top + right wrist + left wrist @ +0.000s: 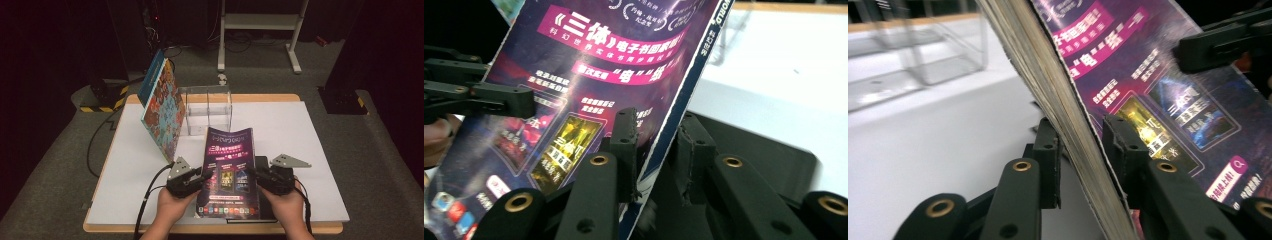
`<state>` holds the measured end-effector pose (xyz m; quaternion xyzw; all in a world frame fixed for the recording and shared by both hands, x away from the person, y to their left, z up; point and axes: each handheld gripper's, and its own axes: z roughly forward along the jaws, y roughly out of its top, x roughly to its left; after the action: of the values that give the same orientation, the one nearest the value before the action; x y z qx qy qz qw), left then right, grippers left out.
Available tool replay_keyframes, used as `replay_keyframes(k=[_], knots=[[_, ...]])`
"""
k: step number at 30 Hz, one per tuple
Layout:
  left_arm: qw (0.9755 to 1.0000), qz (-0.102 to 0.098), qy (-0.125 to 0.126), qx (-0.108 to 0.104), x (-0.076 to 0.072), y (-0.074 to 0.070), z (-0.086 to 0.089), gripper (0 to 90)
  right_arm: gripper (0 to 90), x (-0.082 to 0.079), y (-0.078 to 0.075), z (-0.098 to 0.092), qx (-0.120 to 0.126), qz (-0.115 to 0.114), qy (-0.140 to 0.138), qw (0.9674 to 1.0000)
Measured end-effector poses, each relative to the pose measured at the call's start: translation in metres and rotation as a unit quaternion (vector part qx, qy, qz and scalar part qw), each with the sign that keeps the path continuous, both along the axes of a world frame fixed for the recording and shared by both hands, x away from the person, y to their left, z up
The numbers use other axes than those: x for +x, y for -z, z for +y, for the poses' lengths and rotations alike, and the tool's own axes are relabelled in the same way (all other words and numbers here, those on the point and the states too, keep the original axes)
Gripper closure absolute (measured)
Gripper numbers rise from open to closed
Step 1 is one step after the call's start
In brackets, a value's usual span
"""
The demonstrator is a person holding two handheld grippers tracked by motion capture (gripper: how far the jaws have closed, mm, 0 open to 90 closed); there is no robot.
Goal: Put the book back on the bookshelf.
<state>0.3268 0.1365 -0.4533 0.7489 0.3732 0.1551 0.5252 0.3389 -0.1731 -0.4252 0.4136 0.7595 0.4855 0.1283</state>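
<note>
I hold the purple magazine by both side edges, my left gripper and right gripper pinching it shut, so its far end tips up off the white table toward the clear rack.

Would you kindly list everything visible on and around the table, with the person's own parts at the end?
Purple magazine: one, purple with pink print, near table edge, clamped at both side edges.
Black item: one, black, under the magazine; what it is I cannot tell.
Patterned book: one, blue and orange, leaning tilted against the clear holder.
Clear holder: one, transparent, compartmented, behind the magazine.
Table: one, white top, wooden rim.
Metal stand: one, white, on the floor beyond.
Left gripper: one, black, shut on the magazine's left edge.
Right gripper: one, black, shut on its right edge.
Hands: two, holding the grippers.
</note>
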Motion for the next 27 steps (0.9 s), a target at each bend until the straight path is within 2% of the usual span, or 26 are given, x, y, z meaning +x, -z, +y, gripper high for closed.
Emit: replay_keyframes(k=[4,9,13,18,22,27], knots=[[0.9996,-0.013,-0.024,0.006,0.002,-0.001,0.019,73.0,73.2,0.003,-0.003,0.028,-0.004,-0.023,-0.005,0.9997],[0.9984,-0.022,-0.053,0.003,0.009,0.000,0.040,75.7,74.0,0.014,-0.004,0.056,-0.006,-0.034,-0.016,0.9993],[0.9963,-0.040,-0.075,0.002,0.016,0.000,0.050,78.1,74.7,0.022,-0.002,0.074,-0.018,-0.045,-0.023,0.9986],[0.9938,-0.063,-0.092,-0.007,0.027,-0.002,0.056,78.6,76.6,0.034,-0.007,0.085,-0.015,-0.059,-0.017,0.9980],[0.9919,-0.083,-0.096,-0.011,0.032,-0.007,0.057,79.1,77.4,0.038,-0.010,0.088,0.002,-0.077,-0.008,0.9970],[0.9913,-0.091,-0.095,-0.008,0.030,-0.005,0.059,79.6,77.3,0.035,-0.009,0.091,-0.001,-0.081,-0.008,0.9967]])
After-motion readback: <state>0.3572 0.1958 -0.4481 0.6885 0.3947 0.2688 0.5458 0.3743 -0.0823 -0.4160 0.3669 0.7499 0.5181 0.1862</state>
